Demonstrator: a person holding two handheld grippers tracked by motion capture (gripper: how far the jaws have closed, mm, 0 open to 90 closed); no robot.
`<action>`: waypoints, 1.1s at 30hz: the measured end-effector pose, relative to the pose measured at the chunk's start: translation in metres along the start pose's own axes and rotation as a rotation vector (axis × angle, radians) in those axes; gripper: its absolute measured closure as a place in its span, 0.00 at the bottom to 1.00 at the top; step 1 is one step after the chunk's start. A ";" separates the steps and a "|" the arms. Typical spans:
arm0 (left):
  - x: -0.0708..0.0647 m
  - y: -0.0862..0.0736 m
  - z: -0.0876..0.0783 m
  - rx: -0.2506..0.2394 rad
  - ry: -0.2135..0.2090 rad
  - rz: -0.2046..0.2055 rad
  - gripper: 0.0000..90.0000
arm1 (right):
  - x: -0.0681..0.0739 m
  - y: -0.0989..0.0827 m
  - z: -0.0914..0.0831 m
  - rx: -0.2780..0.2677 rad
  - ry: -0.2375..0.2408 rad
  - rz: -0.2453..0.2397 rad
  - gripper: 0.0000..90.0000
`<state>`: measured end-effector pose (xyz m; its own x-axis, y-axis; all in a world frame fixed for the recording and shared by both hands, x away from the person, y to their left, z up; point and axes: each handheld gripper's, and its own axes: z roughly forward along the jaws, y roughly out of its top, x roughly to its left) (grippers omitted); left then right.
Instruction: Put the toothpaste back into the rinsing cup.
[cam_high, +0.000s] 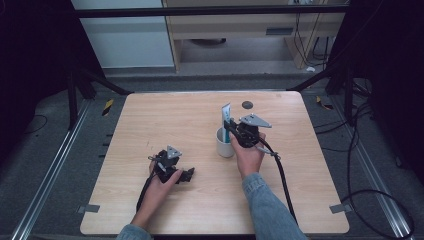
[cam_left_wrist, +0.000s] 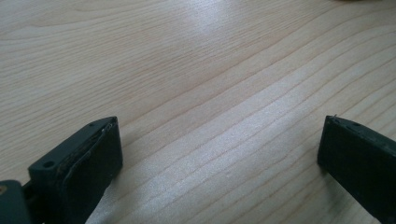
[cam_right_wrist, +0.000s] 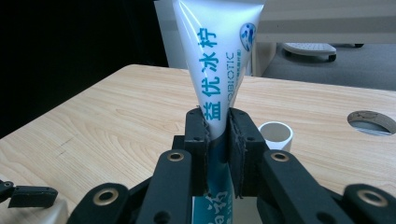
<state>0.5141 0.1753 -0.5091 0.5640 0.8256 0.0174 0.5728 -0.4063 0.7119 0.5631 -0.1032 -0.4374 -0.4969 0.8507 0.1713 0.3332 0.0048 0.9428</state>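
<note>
Upright, toothpaste tube (cam_right_wrist: 215, 70) clamped between jaws of right gripper (cam_right_wrist: 217, 135), crimped end up, lower end over white cup (cam_high: 225, 142) near table (cam_high: 165, 115) middle. Cup contents hidden. Left gripper (cam_left_wrist: 219, 154) jaws spread wide, nothing between, low over bare wood.

Light wood table (cam_high: 200, 125); white cup (cam_high: 225, 143) standing on it.

The table (cam_high: 200, 200) is evenly and softly lit from above, while the surroundings fall to near black on both sides. The high view is somewhat grainy and soft. A pale sheen crosses the wood in the left gripper view. The tube (cam_right_wrist: 219, 60) shows white glare; the background behind it is blurred.
</note>
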 end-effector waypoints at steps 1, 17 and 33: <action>0.000 0.000 0.000 0.000 0.000 0.000 0.00 | 0.000 0.000 0.000 0.000 0.000 0.000 0.88; 0.000 0.000 0.000 0.000 0.000 0.000 0.00 | -0.003 0.002 0.001 0.015 0.013 0.005 0.85; 0.000 0.000 0.000 0.000 0.000 0.000 0.00 | -0.001 0.003 -0.001 0.022 -0.009 -0.006 0.73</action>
<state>0.5140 0.1753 -0.5091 0.5640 0.8256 0.0171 0.5728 -0.4060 0.7121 0.5638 -0.1046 -0.4349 -0.4916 0.8555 0.1624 0.3479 0.0220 0.9373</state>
